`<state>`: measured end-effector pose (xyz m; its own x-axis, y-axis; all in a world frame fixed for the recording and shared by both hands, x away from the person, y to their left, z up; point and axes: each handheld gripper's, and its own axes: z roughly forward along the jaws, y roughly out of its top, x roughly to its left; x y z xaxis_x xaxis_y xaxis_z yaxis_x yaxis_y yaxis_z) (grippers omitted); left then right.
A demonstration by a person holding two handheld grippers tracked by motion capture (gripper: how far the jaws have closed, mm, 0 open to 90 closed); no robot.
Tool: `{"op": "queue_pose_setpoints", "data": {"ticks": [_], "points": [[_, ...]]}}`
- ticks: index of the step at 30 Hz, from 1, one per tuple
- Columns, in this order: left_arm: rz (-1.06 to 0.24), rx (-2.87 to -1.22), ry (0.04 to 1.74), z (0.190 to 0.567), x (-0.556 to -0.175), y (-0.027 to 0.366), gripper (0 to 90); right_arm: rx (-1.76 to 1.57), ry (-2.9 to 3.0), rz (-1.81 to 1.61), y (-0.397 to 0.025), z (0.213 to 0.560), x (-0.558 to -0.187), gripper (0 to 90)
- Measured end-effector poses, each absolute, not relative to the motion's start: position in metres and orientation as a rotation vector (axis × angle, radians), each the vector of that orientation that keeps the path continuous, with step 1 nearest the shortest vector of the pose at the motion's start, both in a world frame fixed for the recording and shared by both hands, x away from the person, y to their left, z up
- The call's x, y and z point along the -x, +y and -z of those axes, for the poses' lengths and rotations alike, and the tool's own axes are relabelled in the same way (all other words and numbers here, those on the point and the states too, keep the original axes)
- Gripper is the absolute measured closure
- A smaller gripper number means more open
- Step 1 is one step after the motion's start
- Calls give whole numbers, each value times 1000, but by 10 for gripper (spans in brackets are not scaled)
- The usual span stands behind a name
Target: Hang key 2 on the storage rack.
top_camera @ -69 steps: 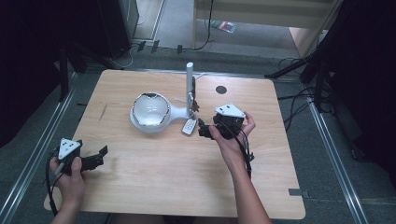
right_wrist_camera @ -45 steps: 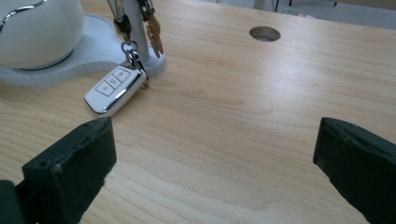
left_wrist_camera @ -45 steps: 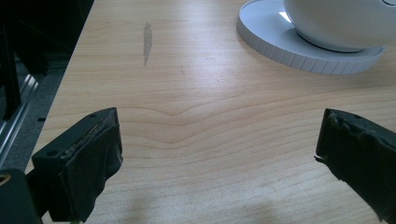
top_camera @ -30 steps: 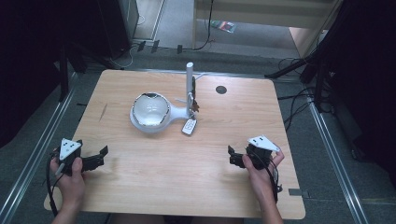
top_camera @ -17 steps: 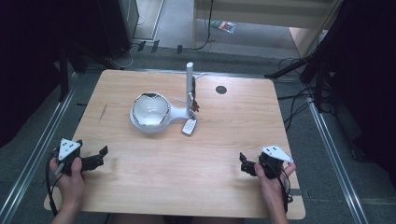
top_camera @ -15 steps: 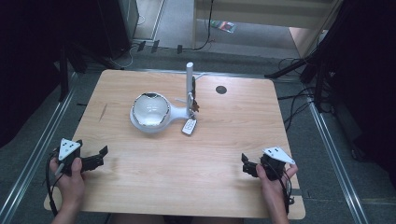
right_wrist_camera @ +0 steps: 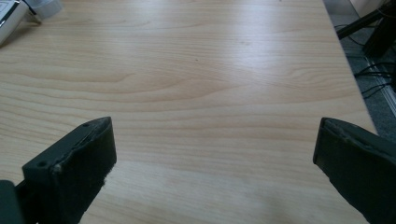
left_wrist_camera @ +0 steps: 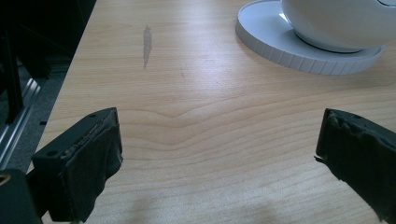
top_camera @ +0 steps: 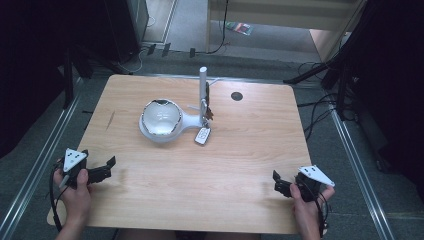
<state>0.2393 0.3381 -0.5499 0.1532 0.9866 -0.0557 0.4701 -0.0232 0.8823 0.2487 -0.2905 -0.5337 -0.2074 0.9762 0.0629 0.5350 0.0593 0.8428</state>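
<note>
The right gripper [top_camera: 281, 183], jaws spread and empty, has been drawn back to the near worktop [top_camera: 240, 150] edge, well apart from the key fob [top_camera: 202, 135] left hanging at the stand [top_camera: 203, 95]; the placing seems finished. The left gripper [top_camera: 102, 169] is likewise released.

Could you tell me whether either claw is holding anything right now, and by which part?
Nothing is held: the left claw and right claw are both open over the bare table.

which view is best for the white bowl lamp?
High view: the whole white bowl lamp with its post shows mid-table. The left gripper view catches just its base rim and underside; the right gripper view shows at most a white scrap at its top-left corner.
</note>
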Motion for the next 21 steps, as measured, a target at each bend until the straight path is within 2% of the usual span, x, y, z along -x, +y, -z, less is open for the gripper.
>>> {"op": "queue_pose_setpoints", "data": {"ticks": [21], "points": [[-804,-1622,1434,550,-239,337,7,-1538,1748,-1045,-334,540,-225,0]]}}
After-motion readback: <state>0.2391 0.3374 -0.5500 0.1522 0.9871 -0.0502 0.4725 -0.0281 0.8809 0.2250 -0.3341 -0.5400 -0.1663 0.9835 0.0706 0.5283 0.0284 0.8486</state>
